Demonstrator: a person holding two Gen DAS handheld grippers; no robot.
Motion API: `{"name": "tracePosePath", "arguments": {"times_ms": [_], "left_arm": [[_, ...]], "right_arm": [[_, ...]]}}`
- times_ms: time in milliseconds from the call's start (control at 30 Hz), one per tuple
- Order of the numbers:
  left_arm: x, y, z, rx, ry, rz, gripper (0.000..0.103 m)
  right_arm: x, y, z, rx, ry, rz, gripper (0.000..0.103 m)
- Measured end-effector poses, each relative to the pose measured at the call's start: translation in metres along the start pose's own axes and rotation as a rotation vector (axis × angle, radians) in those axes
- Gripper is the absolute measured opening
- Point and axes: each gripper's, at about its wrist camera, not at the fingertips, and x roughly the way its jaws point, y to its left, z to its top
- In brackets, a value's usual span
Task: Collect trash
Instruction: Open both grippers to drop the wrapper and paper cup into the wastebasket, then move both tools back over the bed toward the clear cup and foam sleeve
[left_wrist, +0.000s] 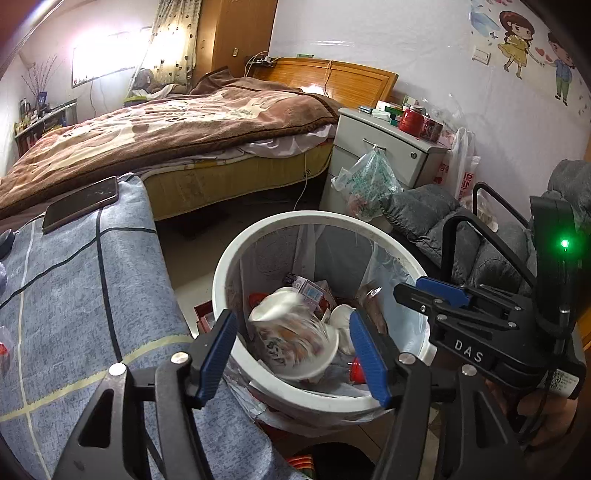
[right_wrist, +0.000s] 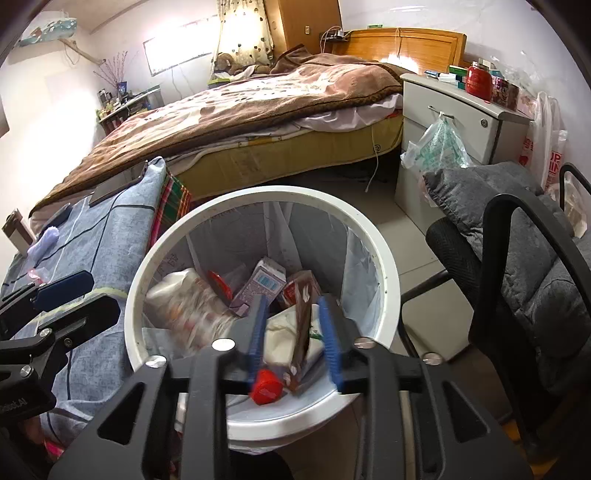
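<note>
Both grippers are held over a white trash bin (left_wrist: 221, 280) lined with a clear bag, standing on the floor between a blue-grey checked cloth (left_wrist: 74, 295) and a grey cushioned chair (right_wrist: 517, 236). The left gripper (left_wrist: 293, 354) is spread apart, and a paper cup (left_wrist: 295, 332), blurred, is seen between its blue pads without being pressed by them, inside the bin's mouth. The right gripper (right_wrist: 293, 332) is parted too; a brown wrapper (right_wrist: 303, 325), blurred, is seen upright between its pads, apparently untouched. Cartons, a red cap (right_wrist: 266, 386) and tissue are piled in the bin.
</note>
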Motion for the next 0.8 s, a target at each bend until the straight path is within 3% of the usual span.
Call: {"name": "tracePosePath", "arguments": {"times_ms": [133, 800], "left_arm": [[-0.004, 0.003, -0.001, -0.009, -0.006, -0.001, 0.068], [-0.047, 0.042, -0.013, -0.057, -0.076, 0.072, 0.068]], "right_arm": [[-0.002, 0.002, -0.001, -0.003, -0.006, 0.003, 0.043], [-0.015, 0.029, 0.000, 0.002, -0.055, 0.044, 0.044]]}}
